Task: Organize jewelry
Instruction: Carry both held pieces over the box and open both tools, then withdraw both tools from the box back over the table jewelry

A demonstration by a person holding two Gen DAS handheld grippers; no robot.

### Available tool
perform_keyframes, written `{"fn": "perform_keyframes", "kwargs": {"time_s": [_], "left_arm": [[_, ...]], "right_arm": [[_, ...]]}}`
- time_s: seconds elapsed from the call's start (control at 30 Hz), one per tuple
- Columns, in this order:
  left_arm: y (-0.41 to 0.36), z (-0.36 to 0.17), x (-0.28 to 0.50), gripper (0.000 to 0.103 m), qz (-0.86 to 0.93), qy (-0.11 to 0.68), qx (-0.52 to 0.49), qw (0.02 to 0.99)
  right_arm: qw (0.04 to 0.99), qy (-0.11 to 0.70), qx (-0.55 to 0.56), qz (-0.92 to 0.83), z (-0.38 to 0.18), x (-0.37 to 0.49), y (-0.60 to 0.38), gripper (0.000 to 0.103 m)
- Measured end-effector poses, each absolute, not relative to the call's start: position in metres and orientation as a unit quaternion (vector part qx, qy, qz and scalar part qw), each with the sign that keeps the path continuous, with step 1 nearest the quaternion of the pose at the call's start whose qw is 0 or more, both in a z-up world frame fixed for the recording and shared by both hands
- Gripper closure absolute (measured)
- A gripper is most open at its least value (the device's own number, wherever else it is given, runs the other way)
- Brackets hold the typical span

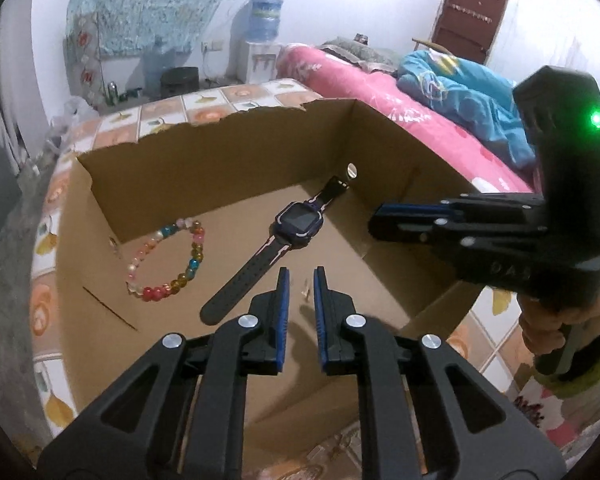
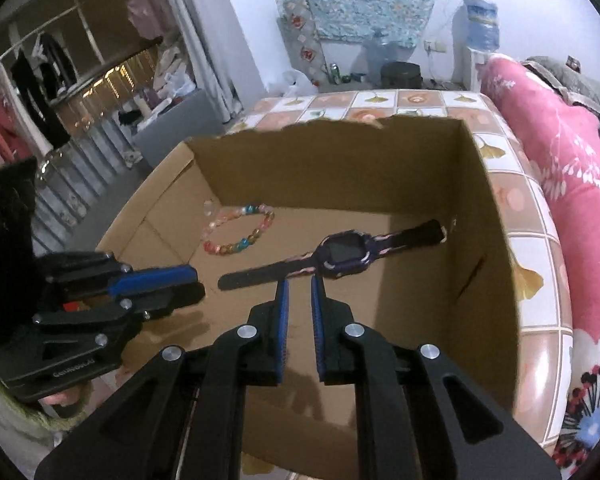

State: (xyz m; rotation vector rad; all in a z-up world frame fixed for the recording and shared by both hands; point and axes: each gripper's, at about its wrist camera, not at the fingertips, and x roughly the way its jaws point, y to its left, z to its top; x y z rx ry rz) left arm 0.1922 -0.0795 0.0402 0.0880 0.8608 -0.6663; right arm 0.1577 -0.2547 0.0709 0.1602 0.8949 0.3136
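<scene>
Both grippers are empty: my left gripper (image 1: 301,280) has its blue pads a narrow gap apart with only bare cardboard showing between them, and my right gripper (image 2: 299,289) looks the same, slightly parted and grasping nothing. I hold both above the open cardboard box (image 1: 220,152), tilted down into it, so I can see what already lies inside. On its floor the smartwatch (image 1: 300,222) rests flat with its strap stretched out, just beyond my left pads. Beside it, apart from it and near the far wall, the beaded bracelet (image 1: 168,260) lies in a loose ring. I judge both pieces are put away. Underneath, the box sits on a tiled-pattern tablecloth (image 2: 536,248) next to a pink bed (image 2: 560,152).
</scene>
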Motion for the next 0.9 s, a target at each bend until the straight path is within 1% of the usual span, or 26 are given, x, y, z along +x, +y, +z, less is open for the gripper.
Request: {"fn": "perform_keyframes", "kwargs": {"time_s": [0.03, 0.1, 0.37, 0.5, 0.63, 0.77, 0.8, 0.9], "left_arm": [[-0.078, 0.041, 0.192, 0.081, -0.318, 0.407, 0.035, 0.855], [-0.074, 0.044, 0.192, 0.073, -0.318, 0.399, 0.027, 0.859], [-0.056, 0.066, 0.184, 0.073, -0.316, 0.368, -0.008, 0.874], [-0.041, 0.083, 0.167, 0.073, -0.312, 0.344, -0.017, 0.885], [-0.026, 0.093, 0.141, 0.069, -0.307, 0.329, -0.014, 0.893], [-0.018, 0.09, 0.11, 0.064, -0.313, 0.33, 0.003, 0.891], [-0.017, 0.087, 0.103, 0.062, -0.316, 0.336, 0.008, 0.887], [-0.021, 0.07, 0.086, 0.061, -0.326, 0.362, 0.021, 0.873]], "right_arm": [[0.888, 0.426, 0.084, 0.149, 0.073, 0.158, -0.26, 0.088], [0.894, 0.414, 0.097, 0.145, 0.078, 0.156, -0.27, 0.079], [0.914, 0.363, 0.123, 0.131, 0.106, 0.134, -0.298, 0.077], [0.924, 0.333, 0.128, 0.138, 0.121, 0.114, -0.307, 0.07], [0.929, 0.309, 0.121, 0.167, 0.131, 0.082, -0.308, 0.07], [0.923, 0.305, 0.115, 0.205, 0.124, 0.05, -0.303, 0.07], [0.919, 0.311, 0.116, 0.213, 0.117, 0.042, -0.3, 0.07], [0.906, 0.335, 0.127, 0.225, 0.098, 0.028, -0.292, 0.07]]}}
